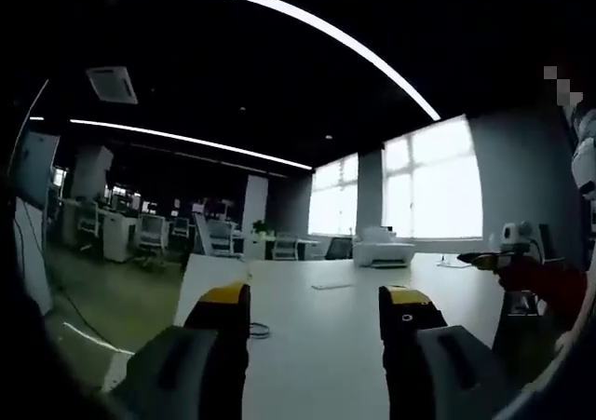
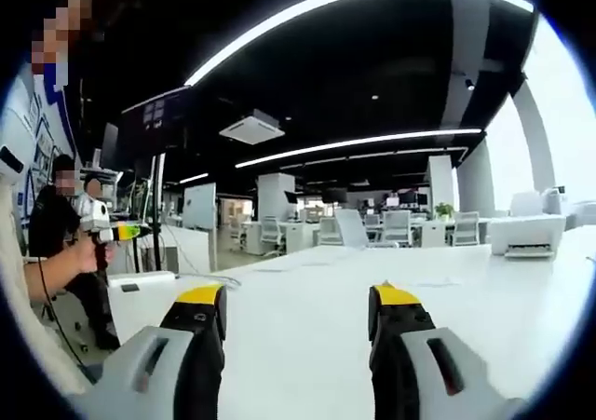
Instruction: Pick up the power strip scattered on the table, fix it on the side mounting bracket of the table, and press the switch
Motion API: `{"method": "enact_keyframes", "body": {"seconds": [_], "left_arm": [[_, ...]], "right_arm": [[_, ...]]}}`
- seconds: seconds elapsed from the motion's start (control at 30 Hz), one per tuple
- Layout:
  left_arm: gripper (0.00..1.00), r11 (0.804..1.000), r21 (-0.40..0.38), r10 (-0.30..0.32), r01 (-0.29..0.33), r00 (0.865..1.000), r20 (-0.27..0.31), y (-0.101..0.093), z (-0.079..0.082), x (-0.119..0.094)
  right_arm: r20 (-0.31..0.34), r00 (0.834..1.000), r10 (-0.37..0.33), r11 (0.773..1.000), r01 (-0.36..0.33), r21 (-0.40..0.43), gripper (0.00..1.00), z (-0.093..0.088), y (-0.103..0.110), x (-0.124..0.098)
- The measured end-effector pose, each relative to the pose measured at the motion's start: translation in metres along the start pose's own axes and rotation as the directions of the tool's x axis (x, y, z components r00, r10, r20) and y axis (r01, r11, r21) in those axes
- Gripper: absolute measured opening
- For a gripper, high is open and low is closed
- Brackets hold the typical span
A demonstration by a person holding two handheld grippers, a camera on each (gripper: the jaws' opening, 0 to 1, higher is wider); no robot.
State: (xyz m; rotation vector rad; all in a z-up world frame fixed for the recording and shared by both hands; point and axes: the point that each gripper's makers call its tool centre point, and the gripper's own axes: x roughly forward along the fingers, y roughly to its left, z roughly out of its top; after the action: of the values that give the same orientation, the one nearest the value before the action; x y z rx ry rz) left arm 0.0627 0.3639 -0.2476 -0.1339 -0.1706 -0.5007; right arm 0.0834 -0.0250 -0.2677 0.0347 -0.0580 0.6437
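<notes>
Above a bare white surface (image 1: pixel 326 336), your left gripper (image 1: pixel 317 313) hangs with its yellow-tipped jaws spread wide and holding nothing; a white printer (image 1: pixel 384 249) sits far beyond the right jaw, and a thin cable (image 1: pixel 259 330) lies just beside the left jaw. Your right gripper (image 2: pixel 296 313) hovers over the same surface, jaws likewise wide apart and empty, another printer (image 2: pixel 527 236) off past the right jaw. Left of those jaws, a person's hand (image 2: pixel 96 250) holds another gripper. Where the power strip lies, you cannot tell.

Slim pale bar (image 1: pixel 332 286), perhaps the power strip, flat on the white table (image 1: pixel 312 345), far ahead.
</notes>
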Motion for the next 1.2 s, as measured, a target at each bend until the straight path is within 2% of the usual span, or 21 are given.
{"method": "enact_keyframes", "body": {"seconds": [0.3,0.57,0.7,1.2], "left_arm": [[0.63,1.000,-0.003,0.021,-0.021,1.000,-0.012,-0.001,-0.020,0.002],[0.64,0.998,0.034,0.053,-0.050,0.997,-0.063,0.001,-0.040,0.001],[0.65,0.996,0.072,0.064,-0.058,0.995,-0.082,0.001,-0.043,0.001],[0.65,0.995,0.059,0.088,-0.080,0.987,-0.133,0.006,-0.052,-0.004]], "right_arm": [[0.005,1.000,-0.024,1.000,0.024,0.013,0.57,-0.008,-0.006,-0.006],[-0.008,0.999,-0.049,0.999,0.049,0.007,0.56,-0.017,-0.009,-0.010],[-0.020,0.999,-0.050,0.999,0.051,0.005,0.56,-0.022,-0.008,-0.010],[-0.021,0.998,-0.052,0.999,0.052,0.010,0.56,-0.021,-0.008,-0.014]]}}
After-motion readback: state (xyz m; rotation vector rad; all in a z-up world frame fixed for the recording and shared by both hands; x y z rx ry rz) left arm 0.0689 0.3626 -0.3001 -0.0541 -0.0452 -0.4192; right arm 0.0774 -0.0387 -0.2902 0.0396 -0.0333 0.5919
